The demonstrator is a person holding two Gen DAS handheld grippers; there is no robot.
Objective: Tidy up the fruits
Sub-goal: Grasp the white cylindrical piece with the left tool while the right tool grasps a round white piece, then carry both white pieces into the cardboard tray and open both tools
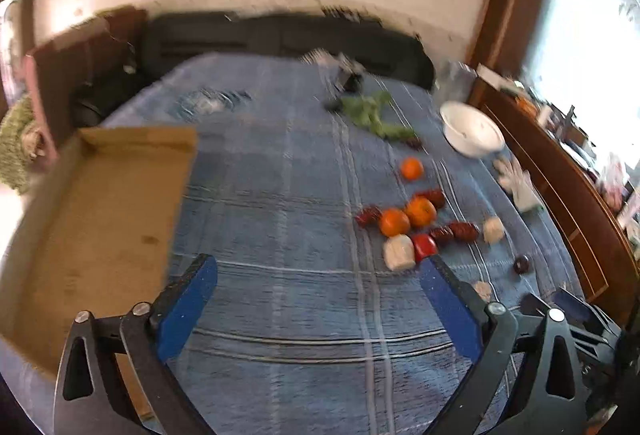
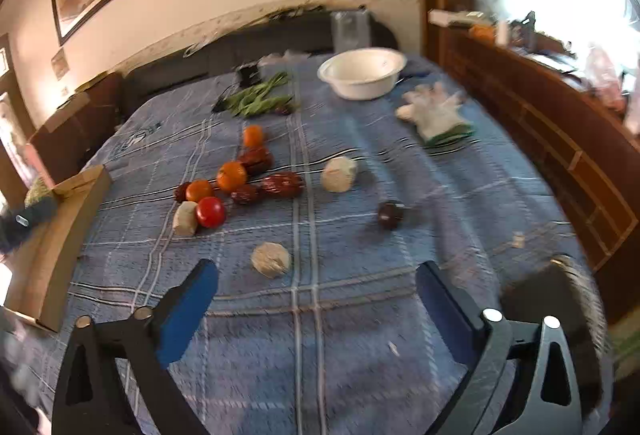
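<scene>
Both grippers, left [image 1: 318, 275] and right [image 2: 316, 281], are hanging wide open over the blue checked cloth [image 2: 360, 335], gripping nothing. Lying loose on it near the middle are three oranges [image 2: 231, 176], one red tomato [image 2: 211, 212], about four dark red dates [image 2: 282, 184], three pale lumps [image 2: 339, 174] and one dark round fruit [image 2: 390, 215], while the white bowl [image 2: 362, 73] and the cardboard tray [image 1: 100, 219] are sitting bare. Blur is smearing the green stalks [image 2: 258, 95] and glove [image 2: 438, 115], and the frame edge is cutting off the tray.
</scene>
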